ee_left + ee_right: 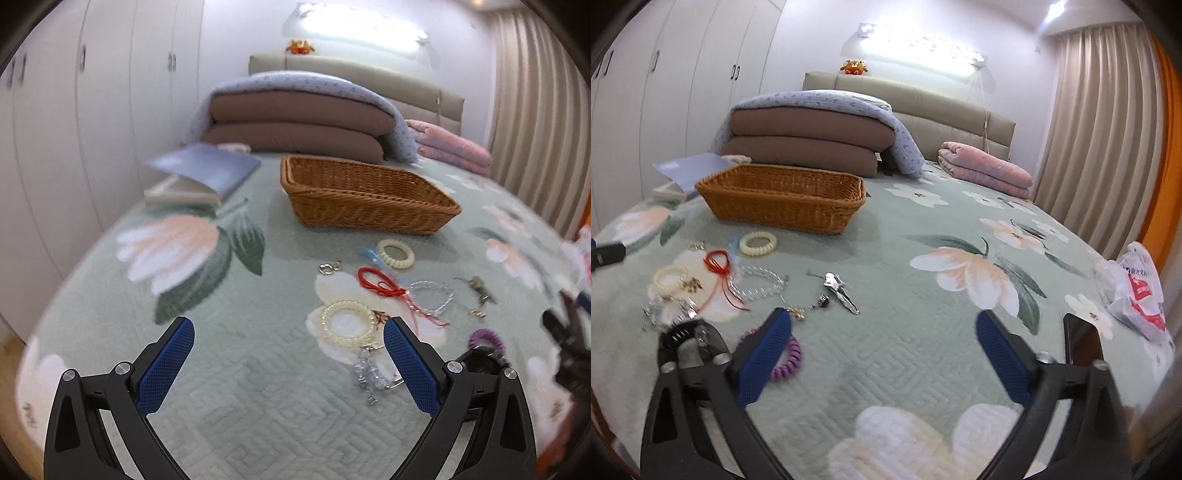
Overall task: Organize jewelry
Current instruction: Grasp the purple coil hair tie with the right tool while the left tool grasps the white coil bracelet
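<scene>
Jewelry lies loose on the floral bedspread in front of a brown wicker basket (364,195) (783,197). I see a cream coil hair tie (395,253) (758,243), a red string bracelet (380,284) (720,267), a pearl bracelet (349,323) (669,278), a clear bead bracelet (436,297) (757,282), a silver hair clip (840,291), a purple coil tie (788,360) and a silver chain (369,374). My left gripper (288,365) is open and empty, its right finger beside the pearl bracelet. My right gripper (882,358) is open and empty, its left finger over the purple tie.
A book (201,173) lies left of the basket. Folded brown and blue quilts (809,140) and a pink blanket (986,170) sit at the headboard. A plastic bag (1134,291) and a dark phone (1082,339) lie at the right. Wardrobes line the left wall.
</scene>
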Available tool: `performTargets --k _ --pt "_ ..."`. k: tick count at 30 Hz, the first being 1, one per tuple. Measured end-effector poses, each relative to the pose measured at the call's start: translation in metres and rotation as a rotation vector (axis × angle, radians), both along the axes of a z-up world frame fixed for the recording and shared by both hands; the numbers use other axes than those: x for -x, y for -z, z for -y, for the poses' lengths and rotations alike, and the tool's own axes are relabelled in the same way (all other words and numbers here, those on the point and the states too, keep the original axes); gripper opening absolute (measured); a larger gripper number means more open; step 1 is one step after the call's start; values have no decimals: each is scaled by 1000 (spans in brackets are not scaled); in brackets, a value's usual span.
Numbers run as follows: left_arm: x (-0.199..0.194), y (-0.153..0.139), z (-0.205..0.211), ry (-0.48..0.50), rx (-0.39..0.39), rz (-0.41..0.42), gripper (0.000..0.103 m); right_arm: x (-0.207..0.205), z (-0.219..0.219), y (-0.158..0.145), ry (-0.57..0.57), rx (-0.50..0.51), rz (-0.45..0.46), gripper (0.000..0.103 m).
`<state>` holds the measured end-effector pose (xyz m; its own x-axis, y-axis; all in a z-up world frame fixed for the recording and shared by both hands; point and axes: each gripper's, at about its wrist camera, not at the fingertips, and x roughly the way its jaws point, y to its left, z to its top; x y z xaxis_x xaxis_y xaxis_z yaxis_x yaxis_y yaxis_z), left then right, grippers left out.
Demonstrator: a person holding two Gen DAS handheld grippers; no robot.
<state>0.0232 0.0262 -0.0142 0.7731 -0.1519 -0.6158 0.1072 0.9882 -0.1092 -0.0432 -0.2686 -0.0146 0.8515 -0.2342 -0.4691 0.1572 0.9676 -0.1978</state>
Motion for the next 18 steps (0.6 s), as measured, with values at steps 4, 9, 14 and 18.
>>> performTargets --k 4,9,14,18 --pt "-9 7 -8 33 73 -54 82 -8 9 3 -41 -75 -38 89" --pt "-24 14 -10 58 131 -135 68 -24 13 9 -95 -183 -95 48" --pt "-37 13 -2 92 114 -165 66 -43 10 23 -168 -290 -184 48" --pt "-49 26 4 128 141 -218 54 -50 -3 35 -192 -269 -236 48"
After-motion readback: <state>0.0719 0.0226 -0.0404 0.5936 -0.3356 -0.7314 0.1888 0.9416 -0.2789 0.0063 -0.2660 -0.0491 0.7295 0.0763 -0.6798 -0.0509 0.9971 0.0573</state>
